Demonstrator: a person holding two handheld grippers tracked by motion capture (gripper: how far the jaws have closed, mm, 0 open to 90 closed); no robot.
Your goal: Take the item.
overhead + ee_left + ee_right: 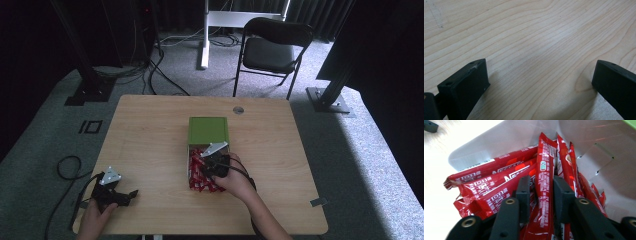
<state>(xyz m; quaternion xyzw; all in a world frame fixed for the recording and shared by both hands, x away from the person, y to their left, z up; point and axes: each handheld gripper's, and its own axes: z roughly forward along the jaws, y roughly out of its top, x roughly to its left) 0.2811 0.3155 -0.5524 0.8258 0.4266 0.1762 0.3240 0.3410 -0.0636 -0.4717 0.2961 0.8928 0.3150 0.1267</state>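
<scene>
Sachet point(544, 177): one red stick upright among the red pile in the box point(208, 131) mid-surface | your right tool point(541, 195) is down in the box, jaws closed on that sachet | your left tool point(540, 82) rests at the near-left of the surface point(150, 130), jaws wide apart, nothing between them
</scene>
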